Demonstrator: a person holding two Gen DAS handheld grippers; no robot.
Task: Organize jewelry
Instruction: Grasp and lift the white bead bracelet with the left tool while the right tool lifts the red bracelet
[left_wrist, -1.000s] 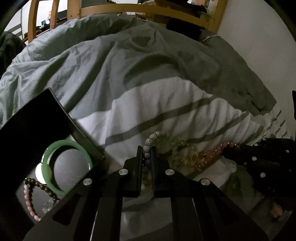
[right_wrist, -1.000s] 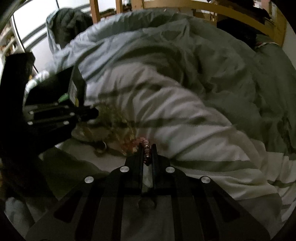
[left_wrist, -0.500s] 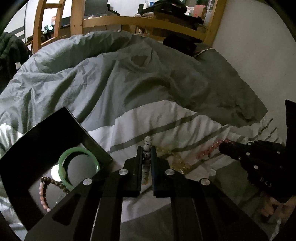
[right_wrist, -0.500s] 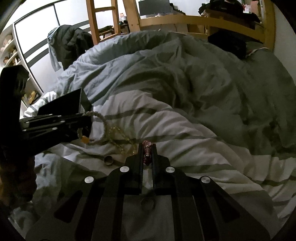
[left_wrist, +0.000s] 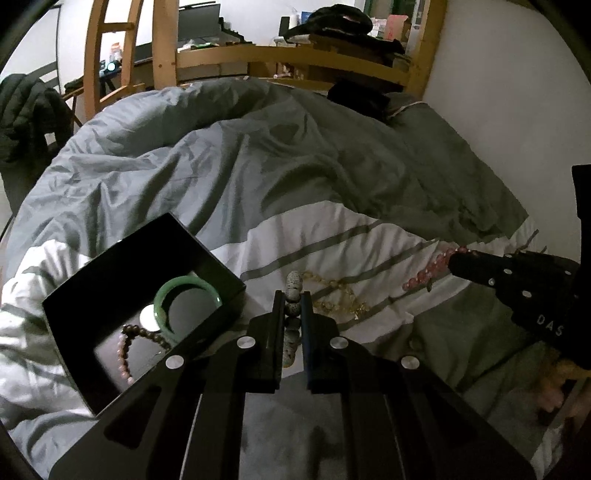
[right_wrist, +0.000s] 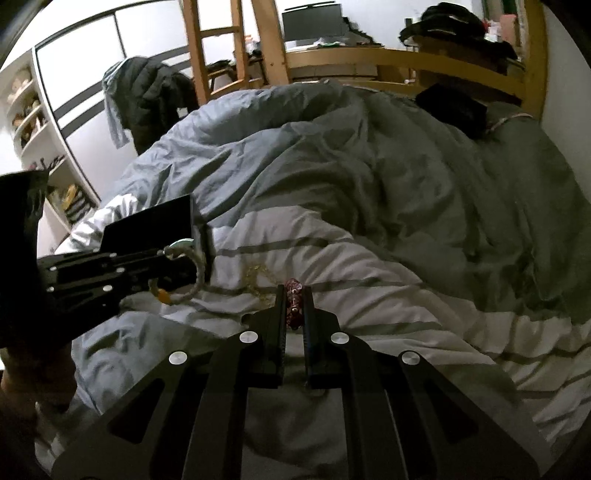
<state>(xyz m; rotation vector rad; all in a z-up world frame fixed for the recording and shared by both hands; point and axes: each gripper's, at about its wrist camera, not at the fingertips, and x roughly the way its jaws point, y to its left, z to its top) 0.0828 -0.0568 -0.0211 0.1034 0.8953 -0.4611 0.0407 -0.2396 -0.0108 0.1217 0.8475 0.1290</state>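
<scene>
My left gripper (left_wrist: 293, 306) is shut on a grey speckled bead bracelet (left_wrist: 294, 284), held above the bed just right of an open black box (left_wrist: 110, 291). The box holds a green jade bangle (left_wrist: 184, 295) and a brown and pink bead string (left_wrist: 127, 350). My right gripper (right_wrist: 294, 299) is shut on a red bead bracelet (right_wrist: 294, 291), which hangs from it in the left wrist view (left_wrist: 428, 269). A yellow bead strand (left_wrist: 336, 291) lies on the white striped duvet between the grippers.
The rumpled grey duvet (left_wrist: 258, 166) covers the bed. A wooden bed frame (left_wrist: 288, 59) stands behind, a white wall (left_wrist: 509, 92) at the right. A dark jacket (right_wrist: 147, 96) hangs by the ladder at the left.
Both grippers have lifted up and back from the jewelry pile, each carrying its bracelet. The black box and yellow strand now lie further below.
</scene>
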